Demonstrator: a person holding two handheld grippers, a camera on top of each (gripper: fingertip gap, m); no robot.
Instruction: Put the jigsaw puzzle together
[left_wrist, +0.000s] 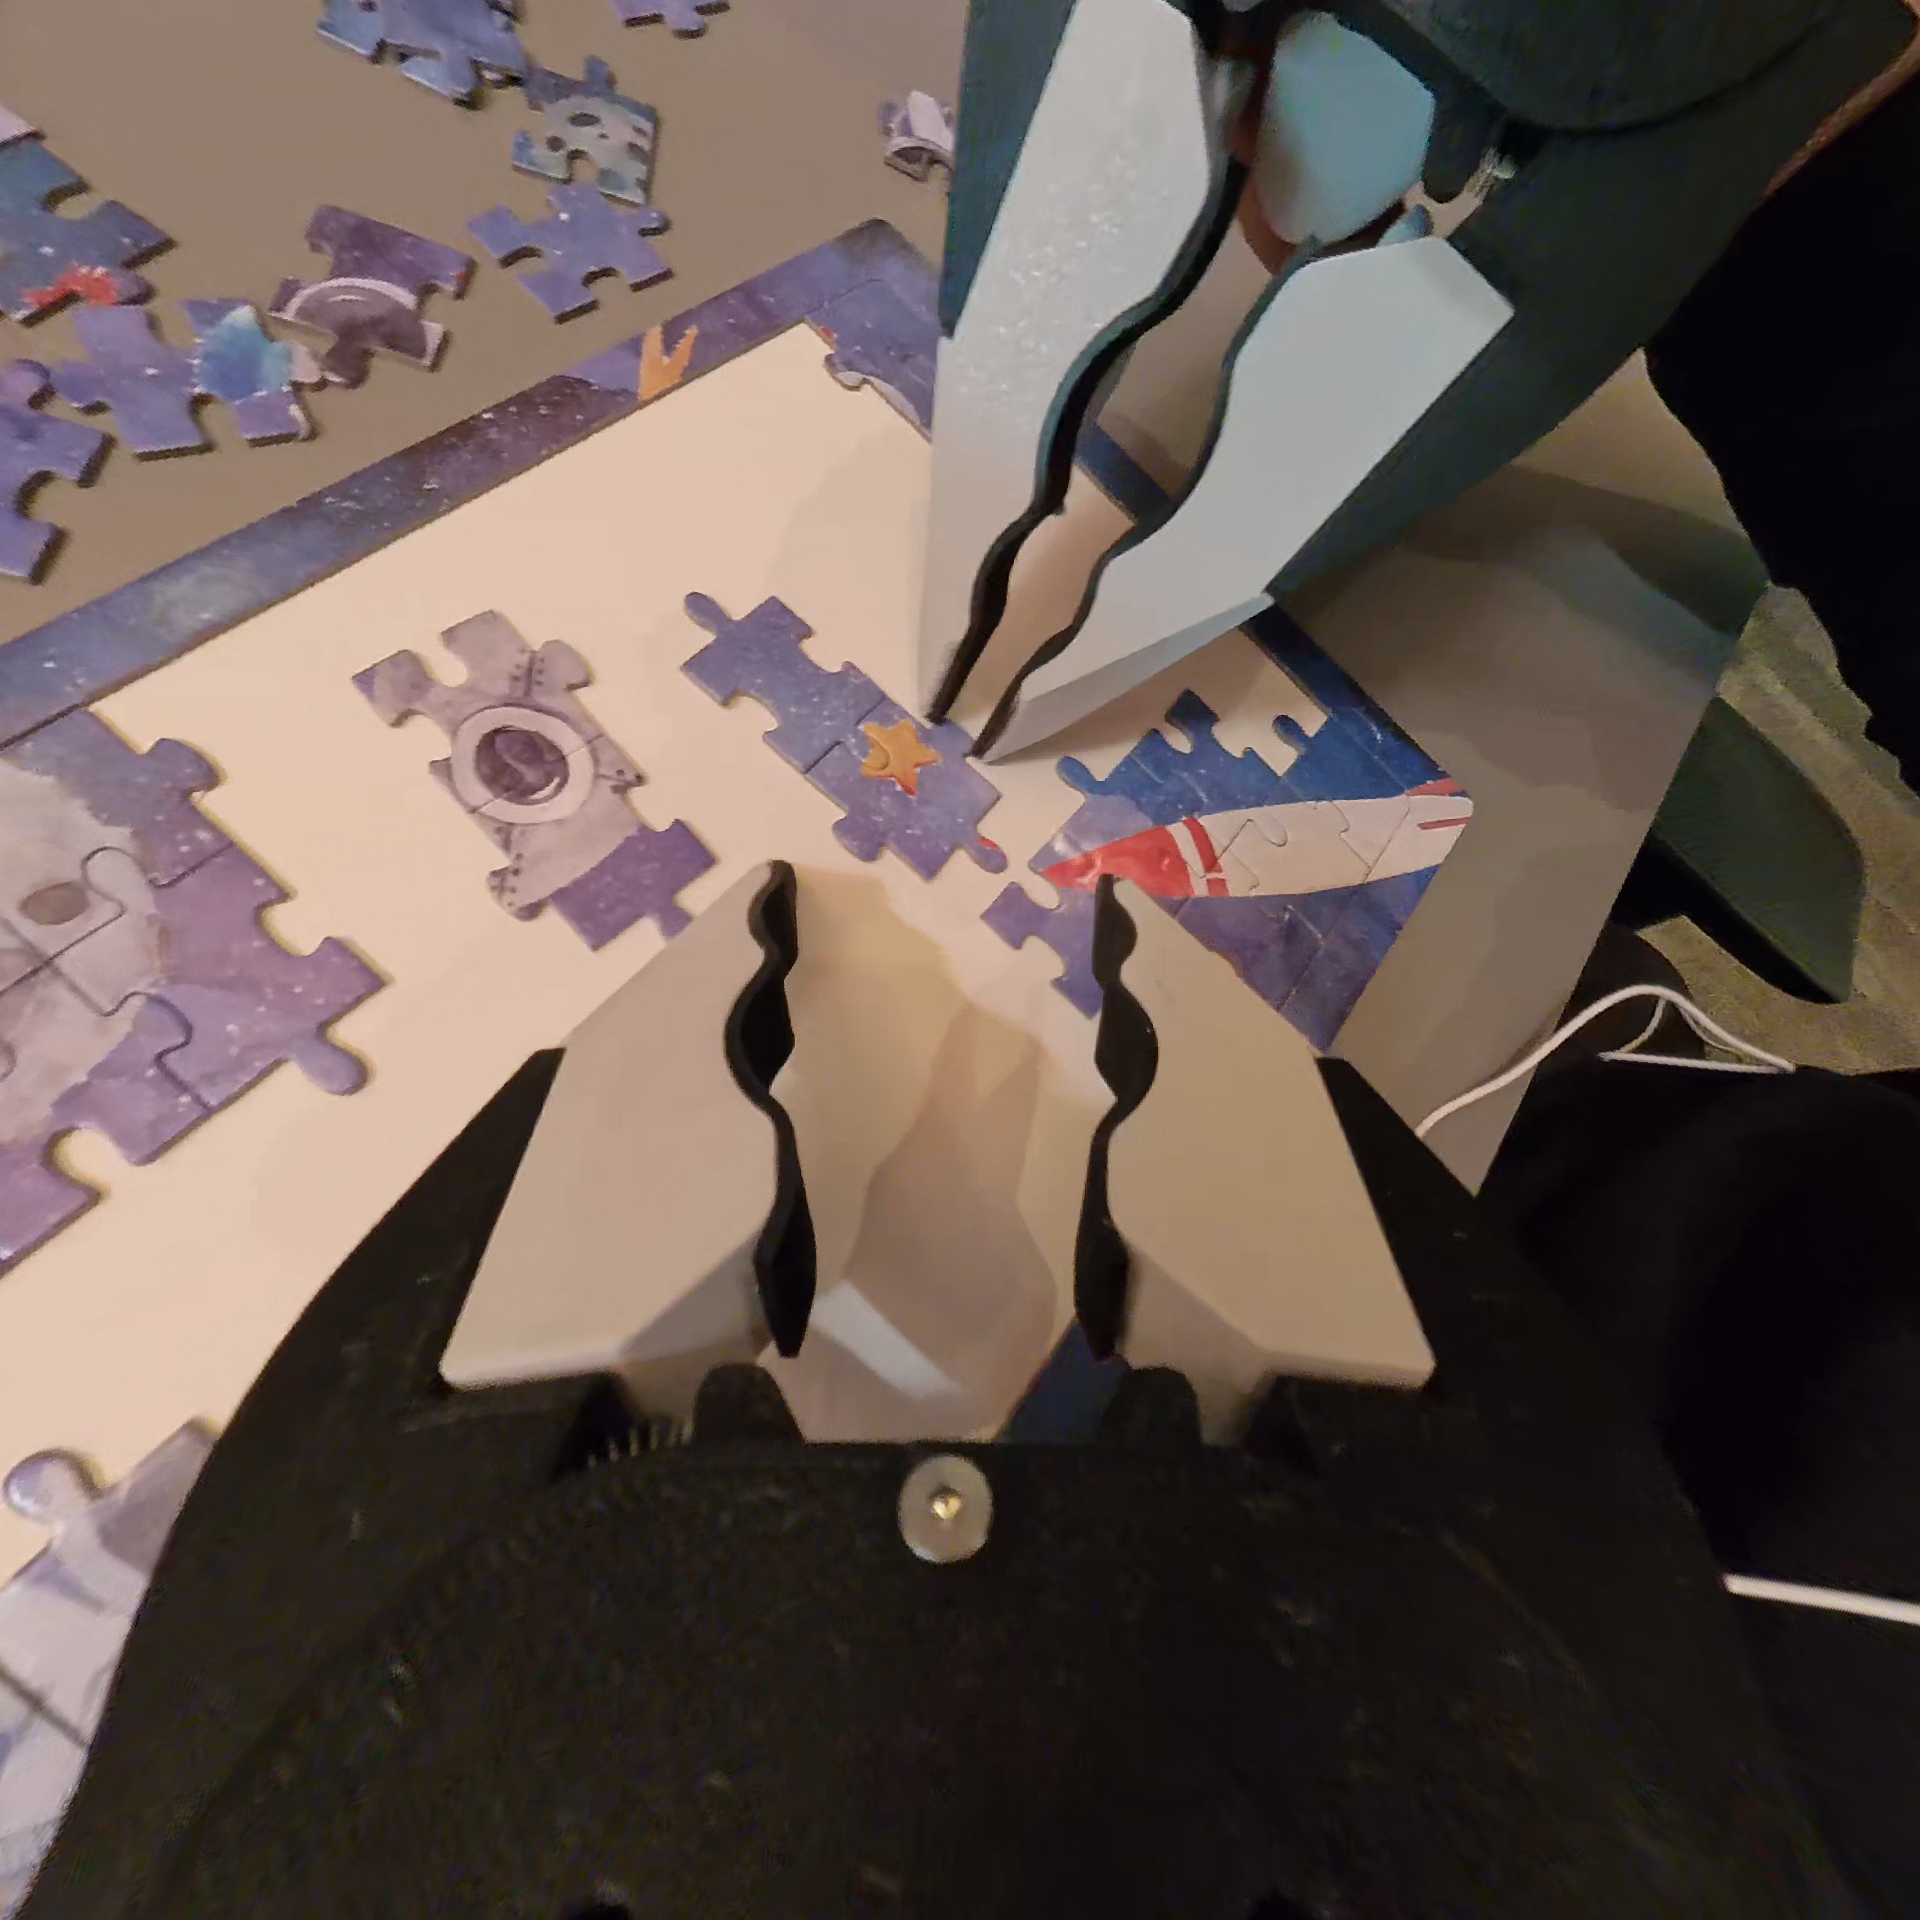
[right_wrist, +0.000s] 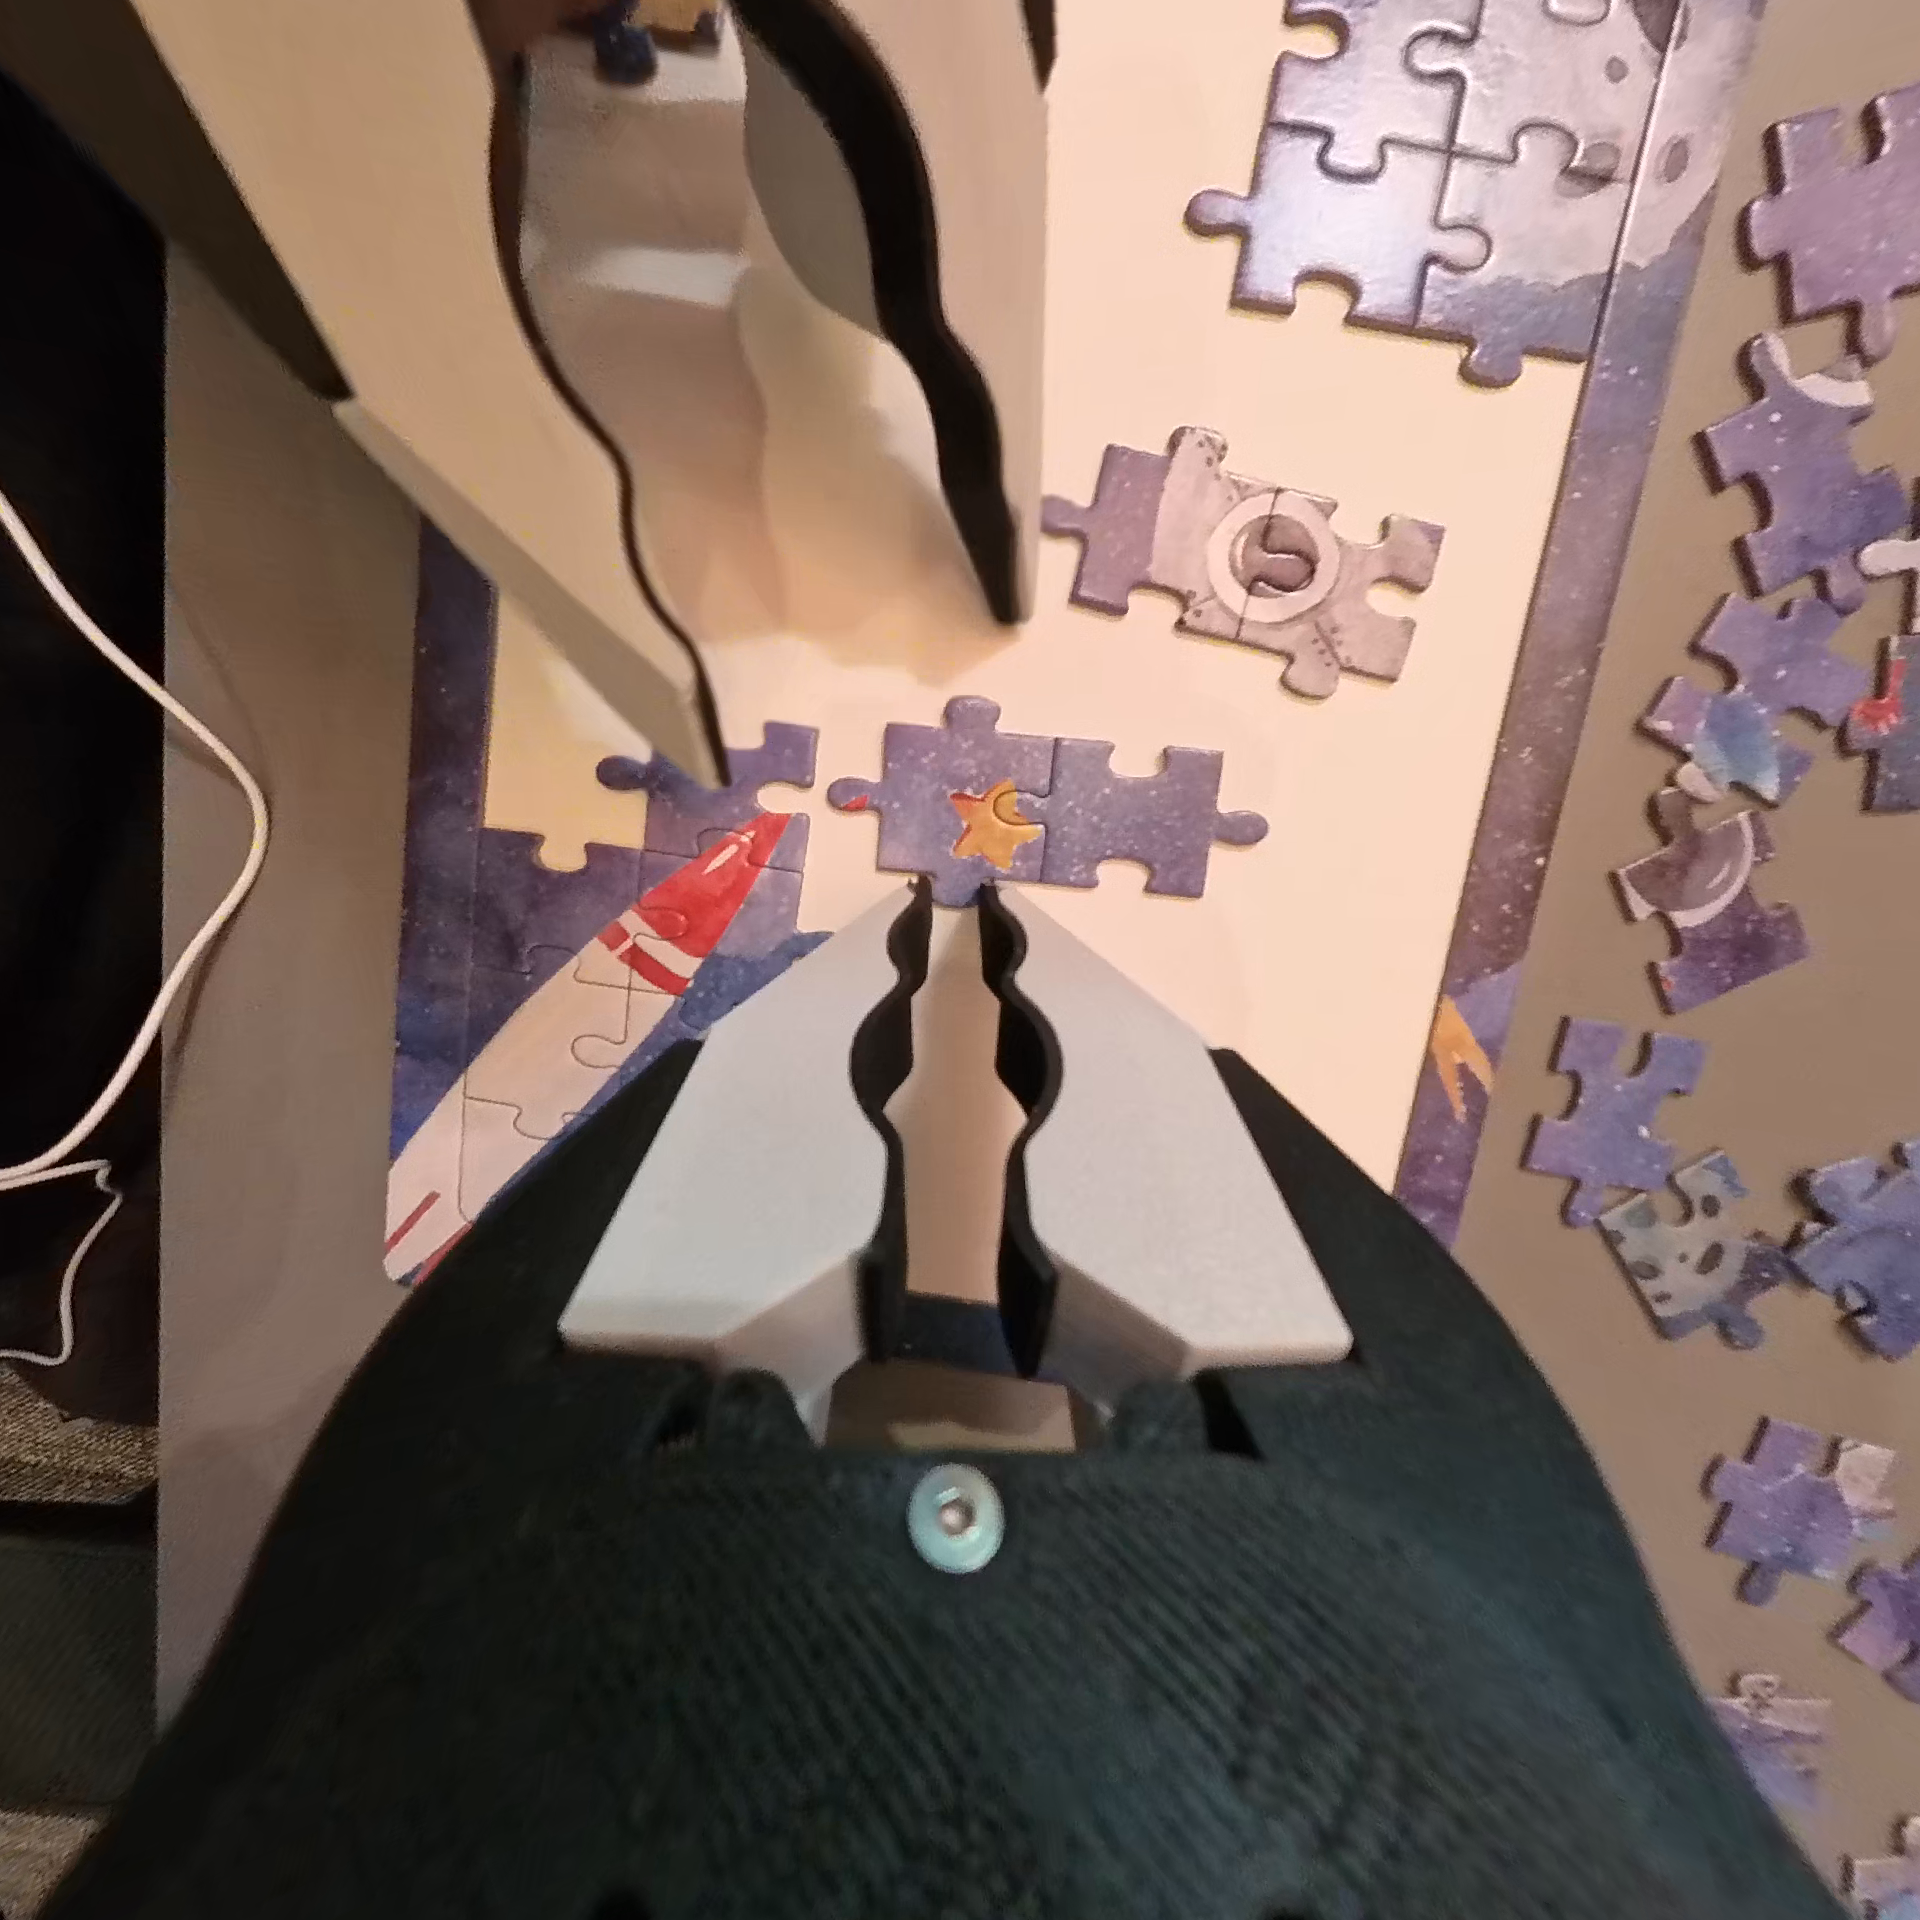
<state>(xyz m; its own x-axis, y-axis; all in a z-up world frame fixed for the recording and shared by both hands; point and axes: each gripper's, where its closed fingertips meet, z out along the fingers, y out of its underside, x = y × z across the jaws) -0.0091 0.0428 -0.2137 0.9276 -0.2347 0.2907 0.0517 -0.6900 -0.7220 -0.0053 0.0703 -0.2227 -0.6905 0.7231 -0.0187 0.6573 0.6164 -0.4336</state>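
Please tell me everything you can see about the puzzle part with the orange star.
The star part is two flat purple cardboard pieces joined together, speckled white, the orange star across their seam. It lies flat on the cream puzzle board, a small gap apart from the rocket section. The right gripper, jaws narrowly apart, has its fingertips at the tab on one edge.

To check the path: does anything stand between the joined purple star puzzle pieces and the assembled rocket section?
Nothing lies on the bare cream board between the joined purple star pieces and the red-and-white rocket section. Only one fingertip of the open left gripper sits over that section's edge.
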